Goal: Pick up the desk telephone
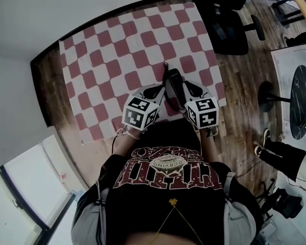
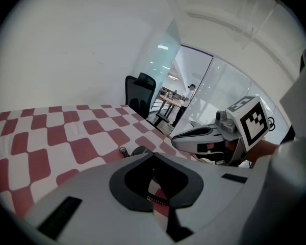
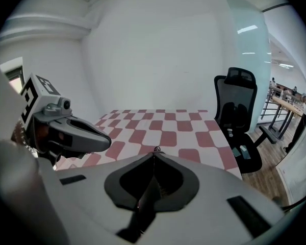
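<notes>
The left tongs were clenched and empty above the red-and-white chequered desk cloth. The black desk telephone lay between the 2 tongs. The right tongs were clenched and empty. Risk: shut tongs would shove the telephone, not grip it.

Checkered tablecloth, black office chair, wooden floor

Red-and-white checked tablecloth, black desk telephone, grey left gripper and right gripper with black-and-white marker cubes, brown floor.
</notes>
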